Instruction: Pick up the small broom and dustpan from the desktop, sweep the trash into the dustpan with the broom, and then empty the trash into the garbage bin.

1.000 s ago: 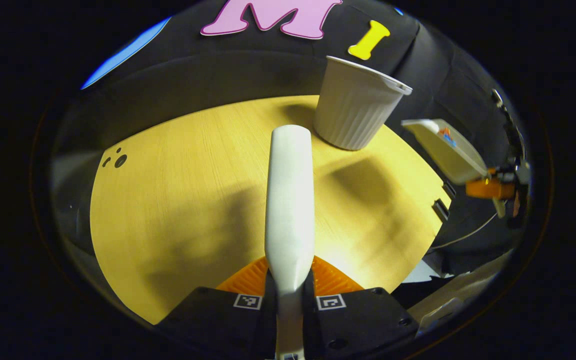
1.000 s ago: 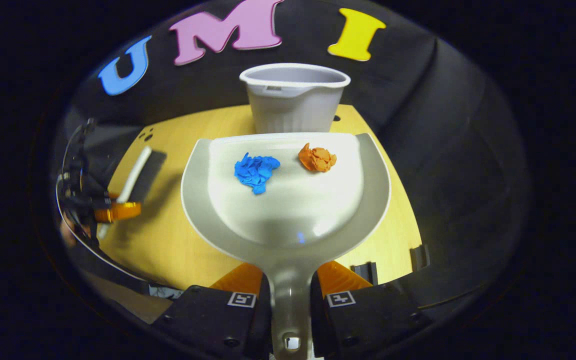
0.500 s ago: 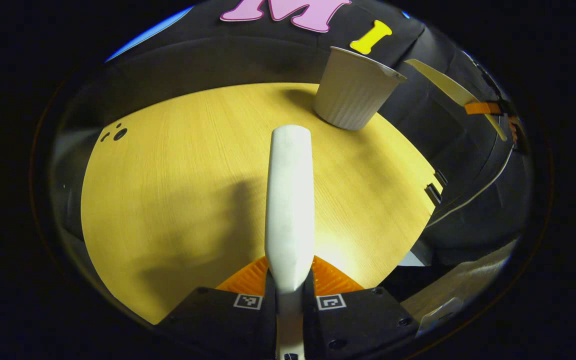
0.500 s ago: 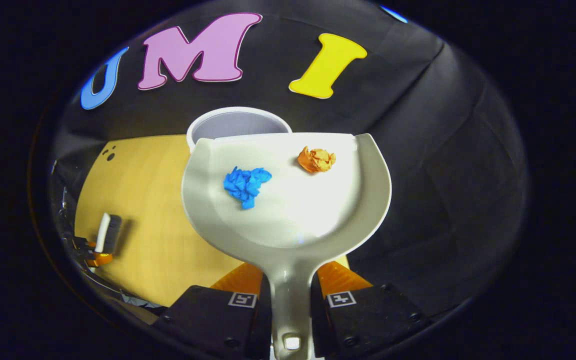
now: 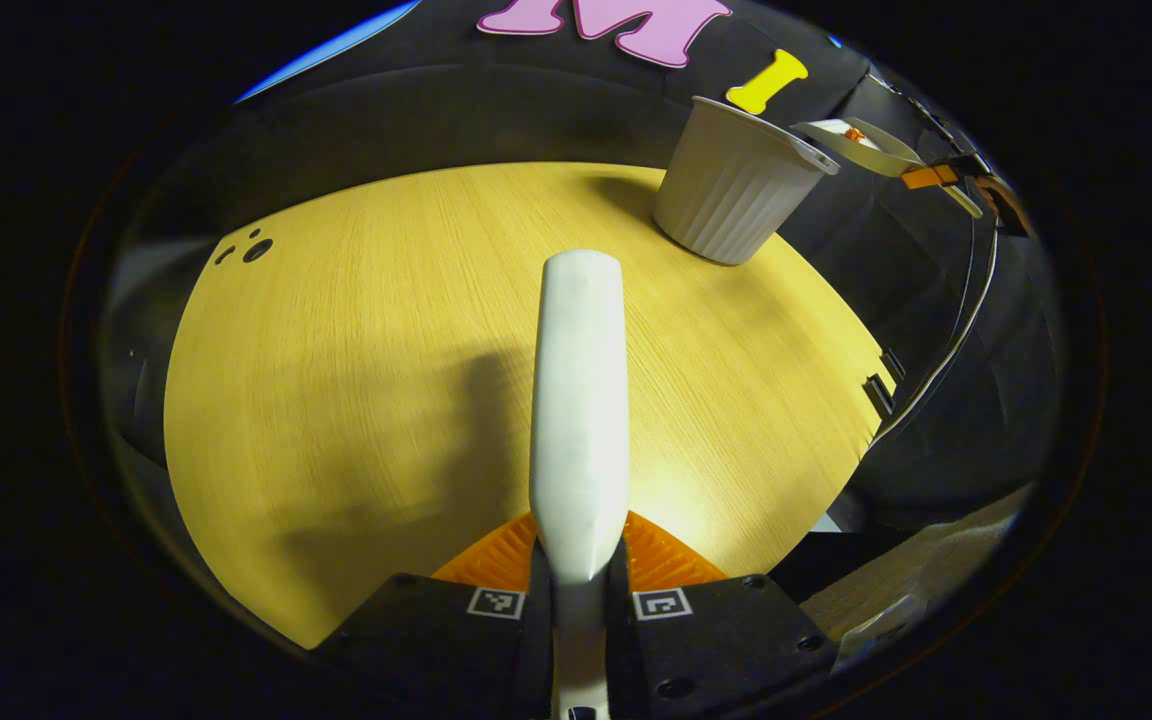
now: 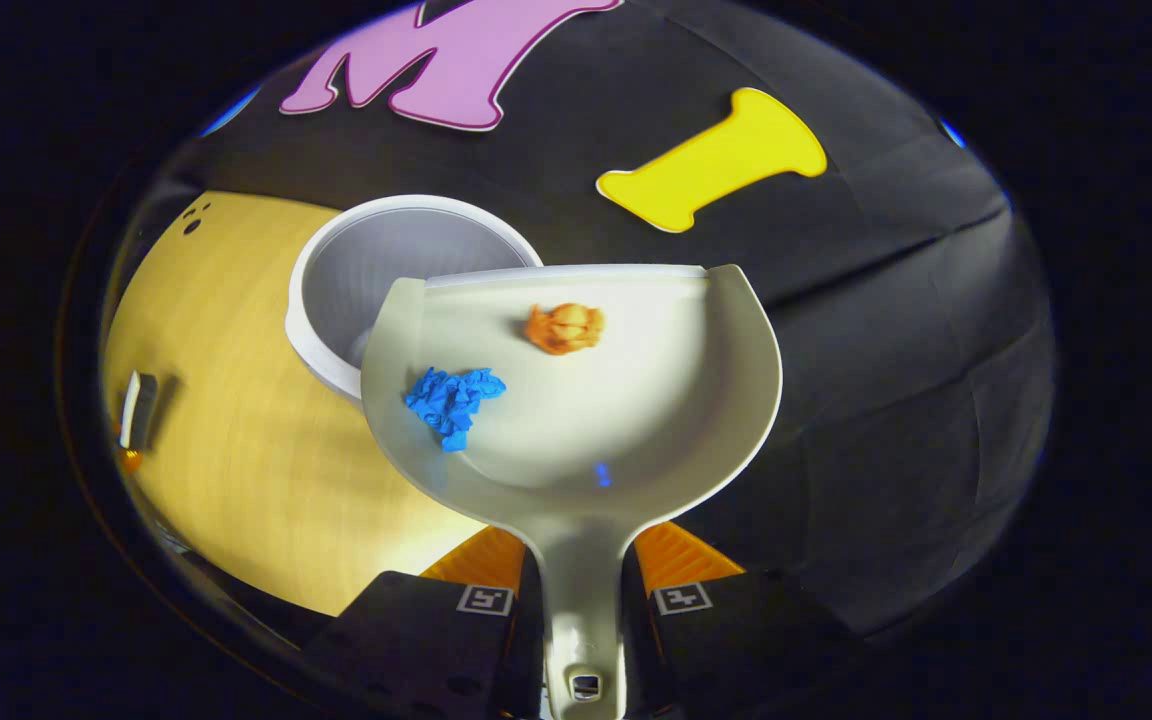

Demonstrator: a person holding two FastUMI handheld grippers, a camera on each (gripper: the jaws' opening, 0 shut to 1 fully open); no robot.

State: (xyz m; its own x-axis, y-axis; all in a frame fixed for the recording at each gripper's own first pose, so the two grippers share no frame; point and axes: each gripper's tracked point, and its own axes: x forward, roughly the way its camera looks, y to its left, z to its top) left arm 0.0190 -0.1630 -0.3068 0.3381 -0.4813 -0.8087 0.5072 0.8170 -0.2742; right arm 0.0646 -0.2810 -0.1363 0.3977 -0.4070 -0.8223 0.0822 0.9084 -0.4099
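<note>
Left gripper view: left gripper [image 5: 579,590] has both fingers pinching the handle of the small broom [image 5: 579,400], which runs straight ahead of the fingers over the desktop [image 5: 356,350]. Broom unchanged against the fingers over the last second. The garbage bin [image 5: 736,190] sits far ahead and right of the fingers. The dustpan [image 5: 861,145], a second ago low beside the desktop's right edge, is now raised and next to the bin's rim, carried by the right gripper [image 5: 936,176].

Right gripper view: right gripper [image 6: 581,600] fingers are clamped on the dustpan [image 6: 636,420] handle, between them. Blue paper wad [image 6: 451,398] and orange paper wad [image 6: 564,327] lie in the pan ahead of the fingers. Since half a second ago both wads have slid leftward, and the bin [image 6: 376,270] opening now lies under the pan's front-left lip.

Reading: sweeping done; the pan is over the bin and tilting has likely begun. Trash not yet out.
</note>
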